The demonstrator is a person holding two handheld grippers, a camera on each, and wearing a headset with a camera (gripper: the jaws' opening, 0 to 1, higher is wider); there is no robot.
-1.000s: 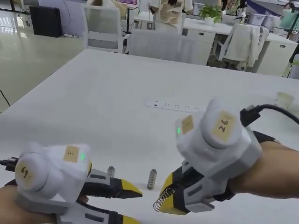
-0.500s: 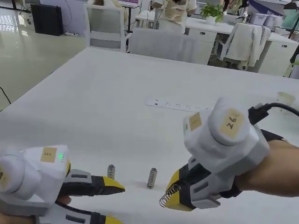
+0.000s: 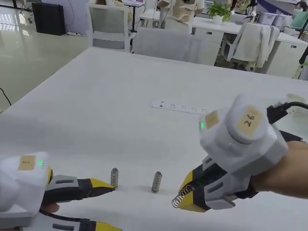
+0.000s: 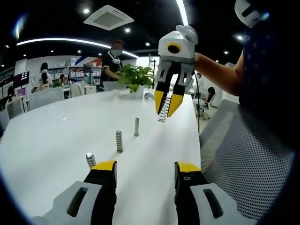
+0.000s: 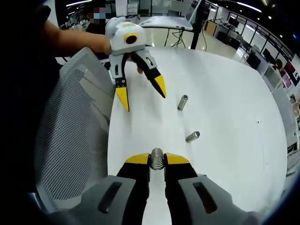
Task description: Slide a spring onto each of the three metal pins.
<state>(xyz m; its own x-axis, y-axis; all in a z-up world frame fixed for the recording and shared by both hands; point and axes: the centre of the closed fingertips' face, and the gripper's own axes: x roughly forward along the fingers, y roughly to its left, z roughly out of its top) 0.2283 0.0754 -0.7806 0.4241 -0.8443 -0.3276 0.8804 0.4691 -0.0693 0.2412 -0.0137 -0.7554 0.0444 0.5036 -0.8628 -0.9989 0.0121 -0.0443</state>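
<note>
Open-plan office: a long white table (image 3: 120, 96) with a power strip (image 3: 180, 108) lying mid-surface, and chairs (image 3: 108, 26) and a potted plant (image 3: 217, 10) beyond. My right gripper (image 3: 187, 196), its forearm coming in from the right and tipped down toward the tabletop, is clamped on a spring (image 3: 179, 198) held above the table. The spring's long axis runs out past the jaw tips, free end slanting down and to the left. The near sprung pin (image 3: 114, 177) and the middle sprung pin (image 3: 156, 183) stand upright on the table, each with a coil around it. A bare pin (image 4: 136, 126) stands upright farther along the same row. My left gripper (image 3: 113, 207) lies low at the left and points right. Its jaws are spread with nothing between them, the upper tip just beside the near sprung pin.
</note>
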